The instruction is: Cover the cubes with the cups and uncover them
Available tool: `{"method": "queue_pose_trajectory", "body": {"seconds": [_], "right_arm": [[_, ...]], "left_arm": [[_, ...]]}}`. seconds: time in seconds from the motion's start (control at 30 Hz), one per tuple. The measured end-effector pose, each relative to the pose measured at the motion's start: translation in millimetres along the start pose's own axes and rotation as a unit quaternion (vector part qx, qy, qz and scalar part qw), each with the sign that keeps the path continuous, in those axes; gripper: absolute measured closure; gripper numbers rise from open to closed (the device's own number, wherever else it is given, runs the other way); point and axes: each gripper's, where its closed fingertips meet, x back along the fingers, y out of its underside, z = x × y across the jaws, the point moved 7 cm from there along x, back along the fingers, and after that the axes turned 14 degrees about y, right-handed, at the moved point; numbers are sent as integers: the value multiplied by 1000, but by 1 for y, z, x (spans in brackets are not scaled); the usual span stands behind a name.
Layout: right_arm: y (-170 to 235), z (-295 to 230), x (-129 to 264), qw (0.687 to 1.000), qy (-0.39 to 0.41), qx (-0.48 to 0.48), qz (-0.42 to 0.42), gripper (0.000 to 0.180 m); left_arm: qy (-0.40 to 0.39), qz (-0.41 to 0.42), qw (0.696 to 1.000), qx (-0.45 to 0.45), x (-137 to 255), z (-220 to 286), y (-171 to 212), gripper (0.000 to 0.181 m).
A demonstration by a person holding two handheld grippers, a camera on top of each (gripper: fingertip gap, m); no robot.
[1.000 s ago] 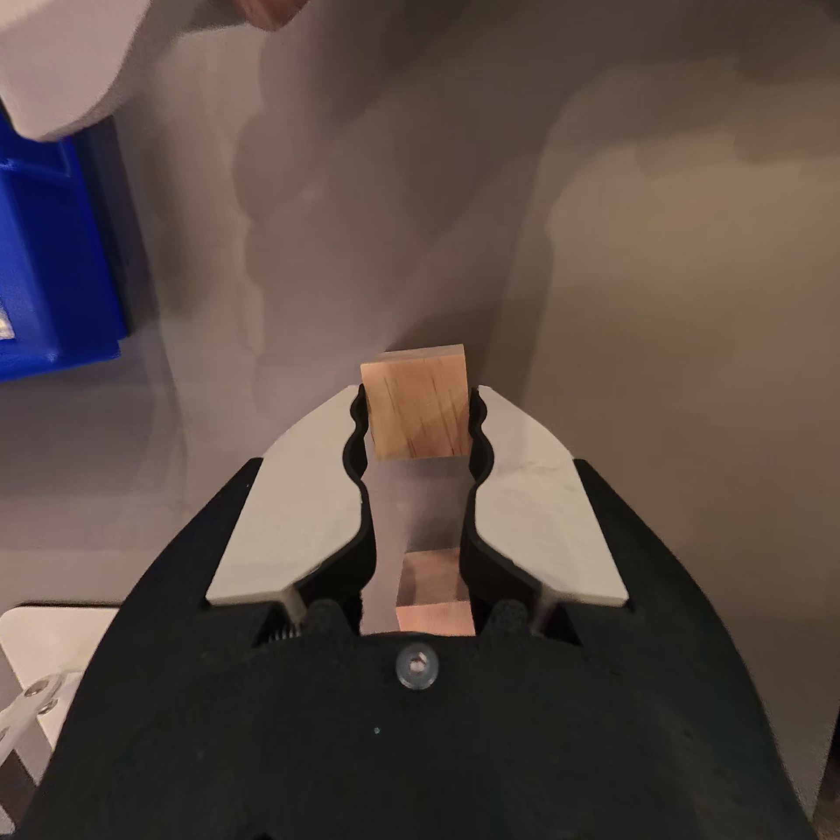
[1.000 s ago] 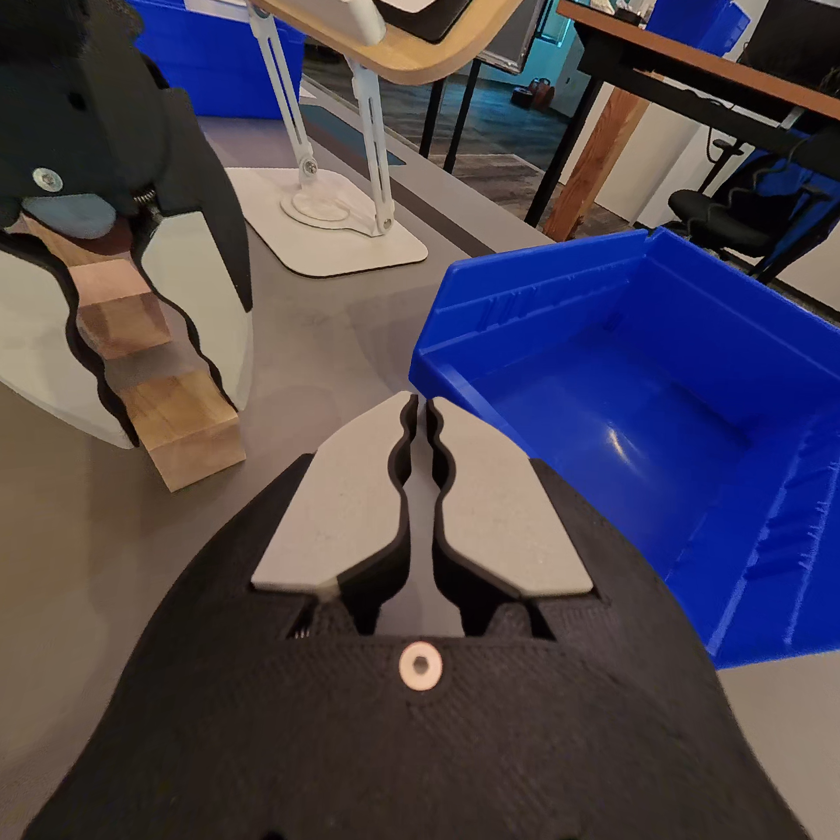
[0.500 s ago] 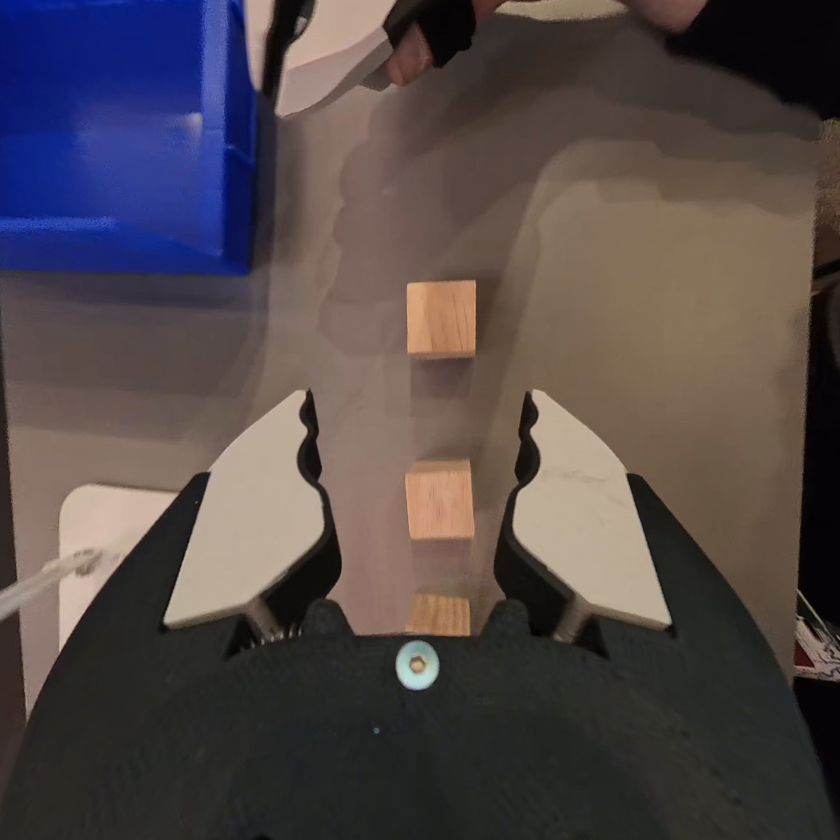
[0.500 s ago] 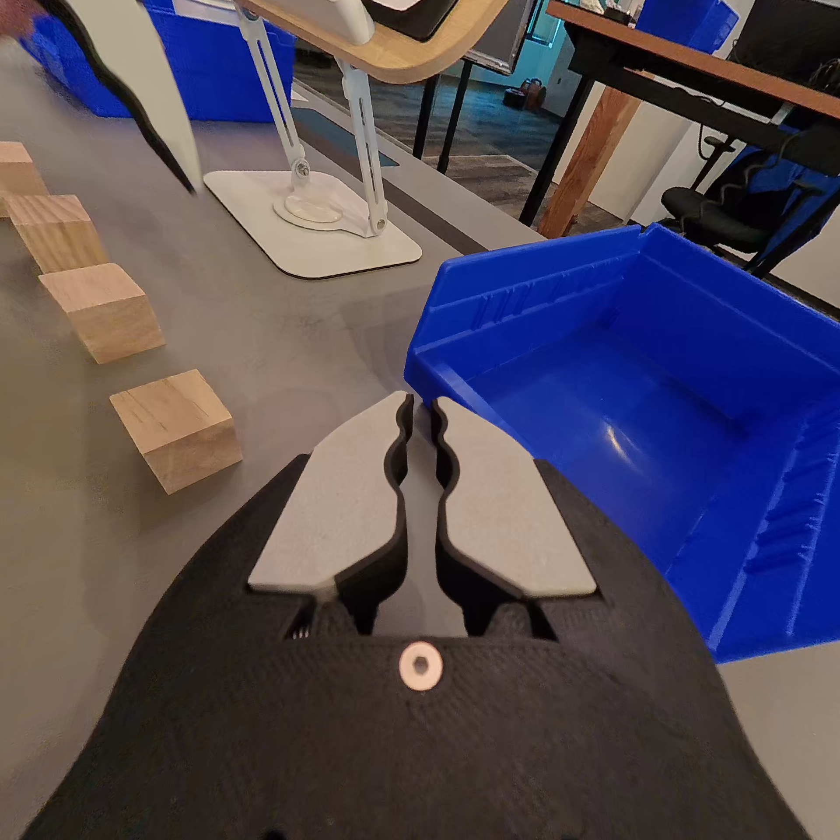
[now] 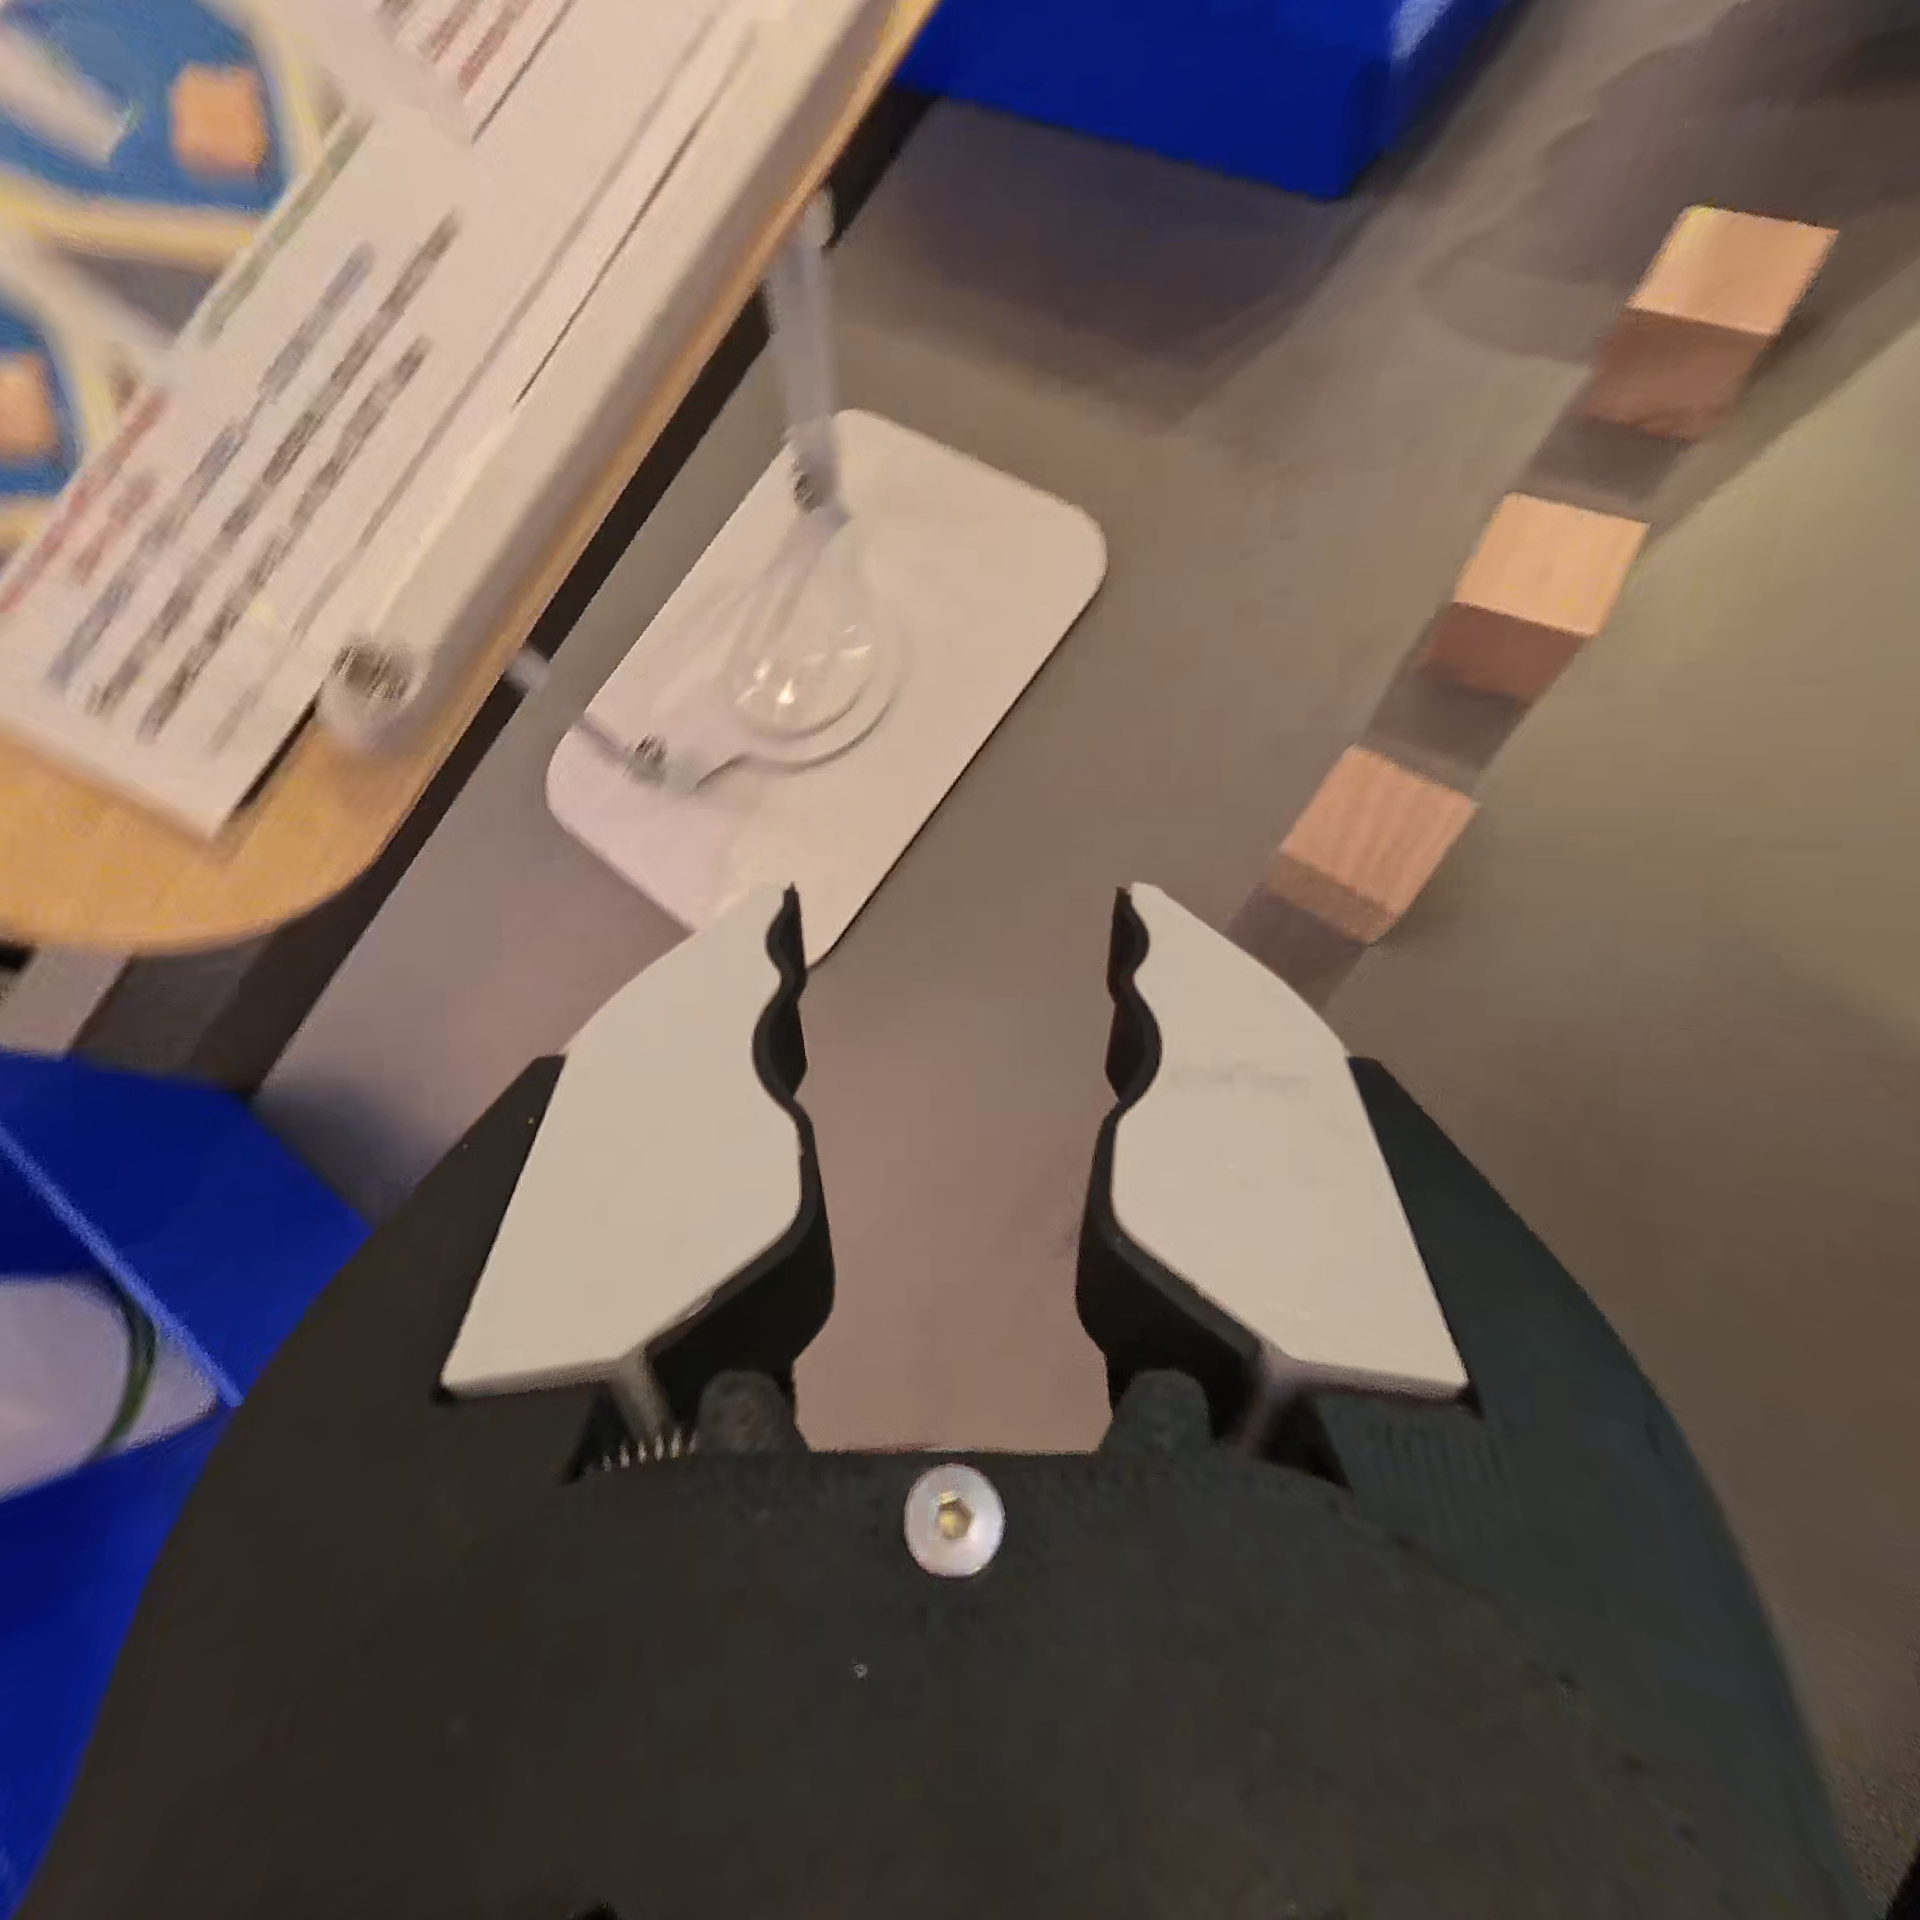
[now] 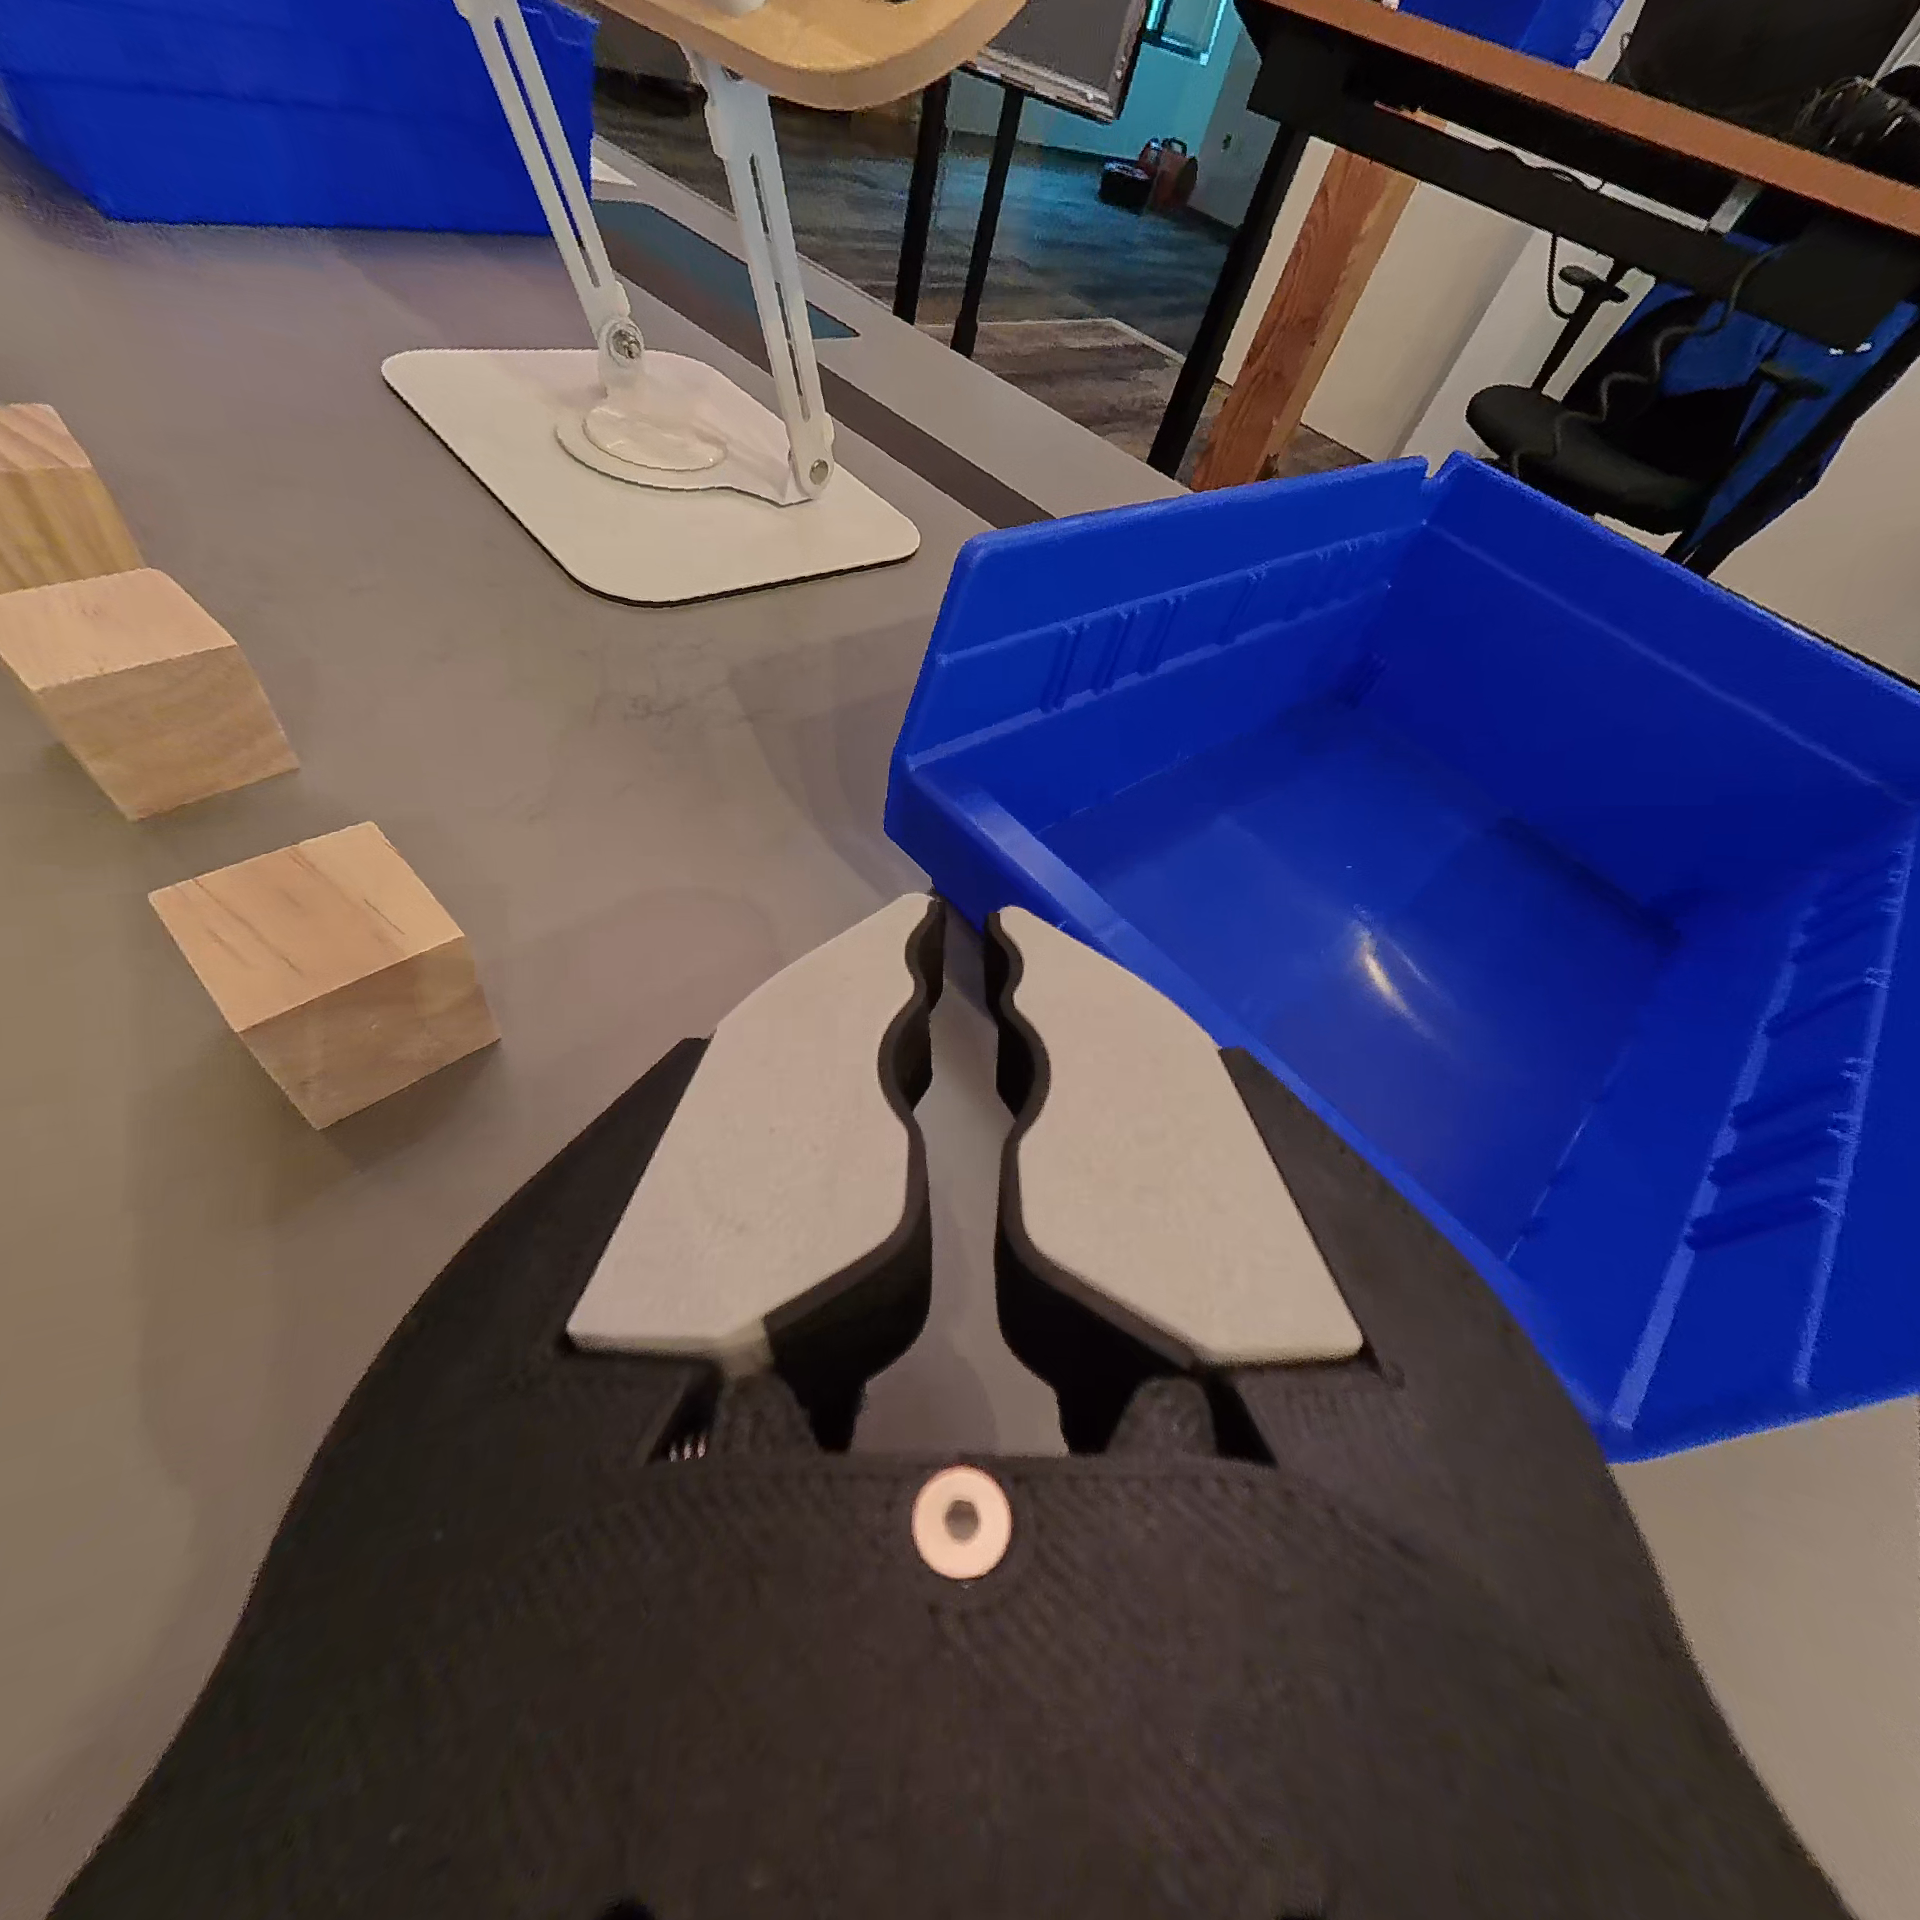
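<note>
Left wrist view: three bare wooden cubes (image 5: 1527,592) lined on the grey desk (image 5: 1662,1039), no cups seen; covering likely remains. Left gripper (image 5: 954,914) gapes empty; right gripper (image 6: 964,920) nearly closed, empty.

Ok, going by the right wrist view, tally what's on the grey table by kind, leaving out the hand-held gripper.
Wooden cubes: 3
Blue bins: 2
White stand: 1
Total: 6

Printed sheet (image 5: 239,395) on the stand's wooden tray (image 5: 208,862) motion-blurred, cut off left. Farthest cube (image 6: 47,499) beyond the stand base (image 6: 665,540) clipped by the left edge.
</note>
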Motion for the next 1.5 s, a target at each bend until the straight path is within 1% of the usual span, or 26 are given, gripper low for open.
{"method": "queue_pose_trajectory", "body": {"seconds": [0.1,0.17,0.2,0.23,0.33,0.43,0.5,0.6,0.63,0.8,0.87,1.2,1.27,1.37,1.5], "right_arm": [[2,0,-1,1000,2,-2,-4,173],[4,0,-2,1000,3,-2,-8,173],[4,0,-3,1000,4,-1,-9,173],[5,1,-3,1000,5,-1,-10,173],[5,1,-3,1000,11,0,-10,173],[6,2,-4,1000,14,-1,-11,173],[7,2,-4,1000,17,0,-14,174],[8,2,-5,1000,19,3,-16,176],[8,2,-5,1000,22,5,-18,177],[10,5,-6,999,28,5,-23,179],[11,6,-7,999,31,5,-26,180],[11,8,-7,999,38,2,-26,180],[11,8,-7,999,39,3,-26,180],[12,8,-7,999,41,3,-26,180],[12,9,-6,999,43,2,-27,180]], "left_arm": [[-31,14,999,35,14,-19,32,132],[-43,11,998,40,16,-26,50,143],[-43,9,998,43,13,-28,58,150],[-40,8,998,46,9,-29,65,152],[-48,22,998,28,-9,-33,80,168],[-70,65,995,33,-24,-40,88,181],[-97,88,991,32,-32,-48,93,181],[-108,152,980,63,-43,-58,103,181],[-114,159,978,69,-45,-61,107,181],[-148,191,968,60,-26,-67,110,181],[-136,198,968,75,-27,-67,113,181],[-138,202,967,73,-31,-69,114,180],[-135,203,967,78,-32,-70,115,176],[-139,202,966,85,-33,-72,115,162],[-160,199,962,98,-33,-75,116,133]]}}
